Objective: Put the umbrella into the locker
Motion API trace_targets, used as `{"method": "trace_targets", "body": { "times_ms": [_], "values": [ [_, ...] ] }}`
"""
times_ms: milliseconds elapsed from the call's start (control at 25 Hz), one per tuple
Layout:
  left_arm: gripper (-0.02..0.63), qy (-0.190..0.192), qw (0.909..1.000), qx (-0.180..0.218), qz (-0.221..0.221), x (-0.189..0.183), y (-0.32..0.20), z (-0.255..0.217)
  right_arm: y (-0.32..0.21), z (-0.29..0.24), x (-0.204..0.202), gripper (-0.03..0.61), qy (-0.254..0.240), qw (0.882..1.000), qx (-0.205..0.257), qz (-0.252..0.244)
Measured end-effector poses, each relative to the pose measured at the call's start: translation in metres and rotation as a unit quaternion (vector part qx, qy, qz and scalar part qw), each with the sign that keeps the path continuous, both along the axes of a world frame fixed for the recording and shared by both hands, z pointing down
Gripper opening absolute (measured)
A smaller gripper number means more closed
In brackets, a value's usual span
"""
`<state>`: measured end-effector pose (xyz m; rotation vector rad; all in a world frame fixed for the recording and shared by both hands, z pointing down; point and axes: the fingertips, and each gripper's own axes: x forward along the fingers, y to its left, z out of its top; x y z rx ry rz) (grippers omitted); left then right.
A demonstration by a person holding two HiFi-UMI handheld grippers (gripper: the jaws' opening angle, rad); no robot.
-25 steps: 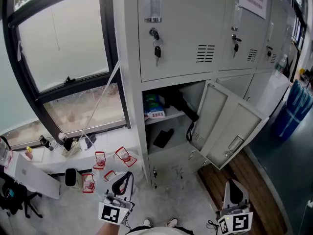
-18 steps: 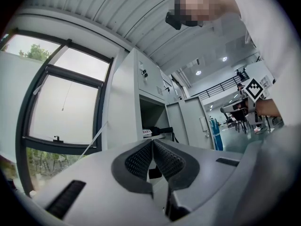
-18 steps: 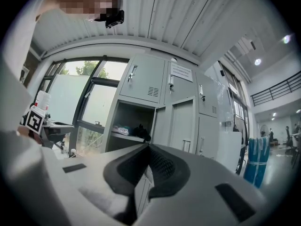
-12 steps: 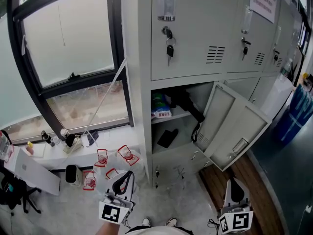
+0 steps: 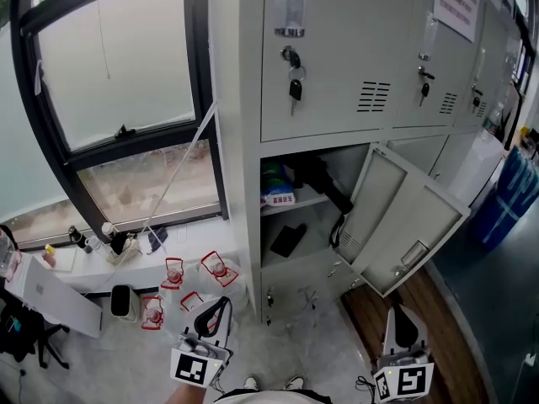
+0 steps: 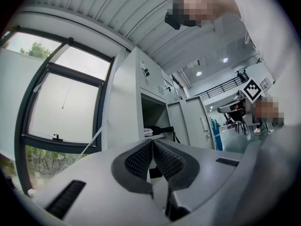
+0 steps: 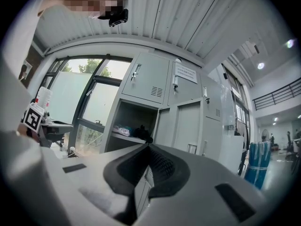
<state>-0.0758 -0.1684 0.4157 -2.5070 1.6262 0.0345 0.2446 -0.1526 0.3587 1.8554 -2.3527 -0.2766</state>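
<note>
The black folded umbrella (image 5: 316, 175) lies on the shelf inside the open grey locker (image 5: 303, 217), its strap hanging over the shelf edge. It also shows in the left gripper view as the umbrella (image 6: 164, 129) and in the right gripper view as the umbrella (image 7: 141, 134). The locker door (image 5: 404, 225) stands swung out to the right. My left gripper (image 5: 216, 302) and right gripper (image 5: 401, 312) are low in the head view, well short of the locker. Both are shut and hold nothing: left gripper (image 6: 152, 142), right gripper (image 7: 148, 147).
A flat black object (image 5: 288, 239) lies below the shelf. Keys (image 5: 295, 87) hang from the upper locker doors. Red-and-white packs (image 5: 210, 269) lie by the window sill to the left. A blue bin (image 5: 509, 194) stands at the far right.
The head view shifted slightly, so the lockers sit a little further right in the picture. Both grippers keep their places and stay shut.
</note>
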Motion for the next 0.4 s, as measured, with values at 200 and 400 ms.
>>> {"method": "trace_targets", "body": {
  "times_ms": [200, 400],
  "values": [
    [0.029, -0.001, 1.0, 0.0, 0.0, -0.0029, -0.0046, -0.0002, -0.0034, 0.0012, -0.0021, 0.017, -0.004, 1.0, -0.001, 0.0],
    [0.029, 0.001, 1.0, 0.002, 0.001, -0.0054, -0.009, -0.0029, -0.0073, -0.0008, -0.0054, 0.017, -0.001, 1.0, 0.0, 0.0]
  ]
}}
